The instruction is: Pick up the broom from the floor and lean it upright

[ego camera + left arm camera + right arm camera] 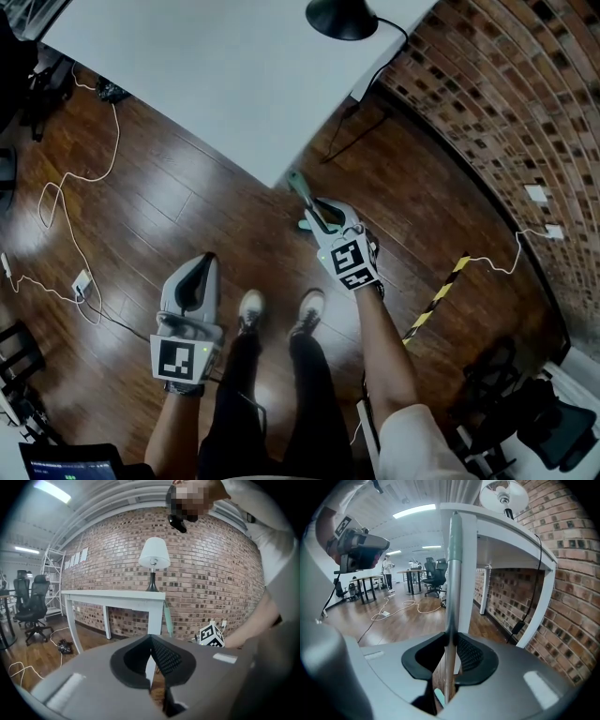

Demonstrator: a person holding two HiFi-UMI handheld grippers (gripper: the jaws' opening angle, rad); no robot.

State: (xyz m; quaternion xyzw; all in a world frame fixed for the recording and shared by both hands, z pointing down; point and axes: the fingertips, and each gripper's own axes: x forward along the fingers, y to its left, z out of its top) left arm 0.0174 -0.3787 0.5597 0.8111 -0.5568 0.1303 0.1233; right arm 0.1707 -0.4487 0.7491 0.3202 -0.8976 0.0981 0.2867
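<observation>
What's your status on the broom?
Right claw shut on broom handle, handle upright. Left claw shut, empty. Handle top at white table edge, contact unclear.

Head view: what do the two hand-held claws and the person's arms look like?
The left claw and right claw are pale grey moulded shells with black padded inner faces. Each carries a white cube printed with black square markers near the wrist. The right arm has a short, light-coloured sleeve, and both forearms are bare.
</observation>
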